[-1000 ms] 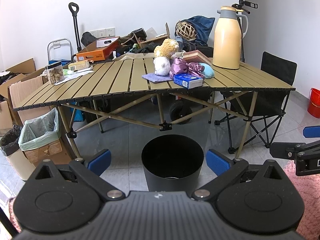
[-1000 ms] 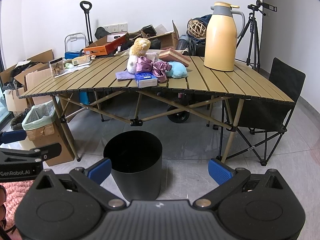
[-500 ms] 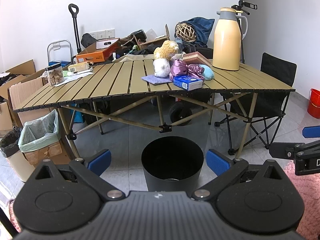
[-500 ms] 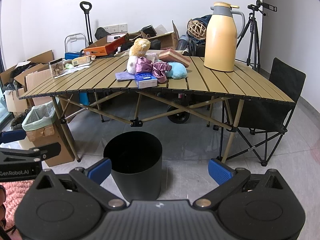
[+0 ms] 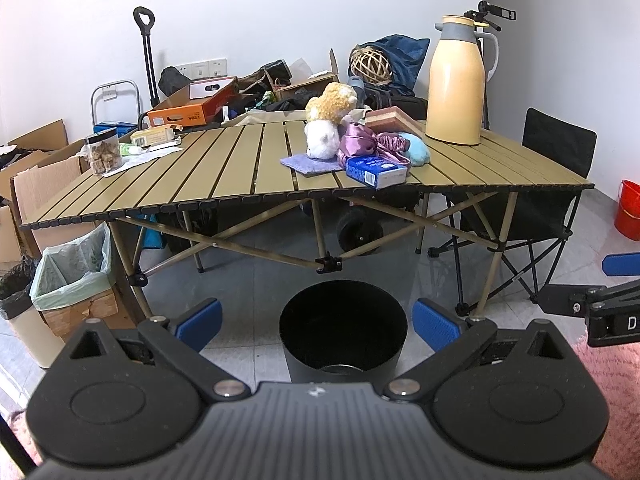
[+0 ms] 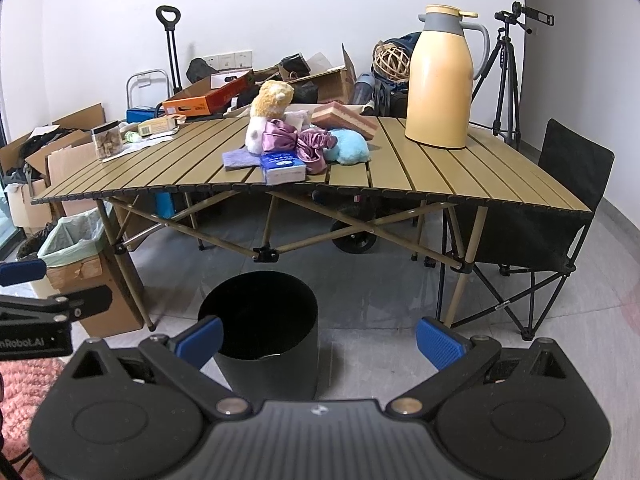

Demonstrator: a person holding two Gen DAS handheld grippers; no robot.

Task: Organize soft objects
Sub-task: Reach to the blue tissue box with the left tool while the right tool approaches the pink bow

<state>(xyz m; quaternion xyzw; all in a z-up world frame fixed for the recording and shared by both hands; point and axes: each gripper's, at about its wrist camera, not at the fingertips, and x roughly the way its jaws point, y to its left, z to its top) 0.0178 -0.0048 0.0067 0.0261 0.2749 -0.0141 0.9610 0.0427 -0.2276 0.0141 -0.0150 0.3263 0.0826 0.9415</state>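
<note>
Both tongs are wide open and hold nothing: the left gripper [image 5: 316, 322] and the right gripper [image 6: 318, 338]. The soft toys [image 5: 330, 120] sit in a pile near the middle of the table [image 5: 224, 176], by its front edge. A black bin [image 5: 343, 330] stands on the floor below.

Red bucket [image 5: 630, 216] (right edge) cropped
</note>
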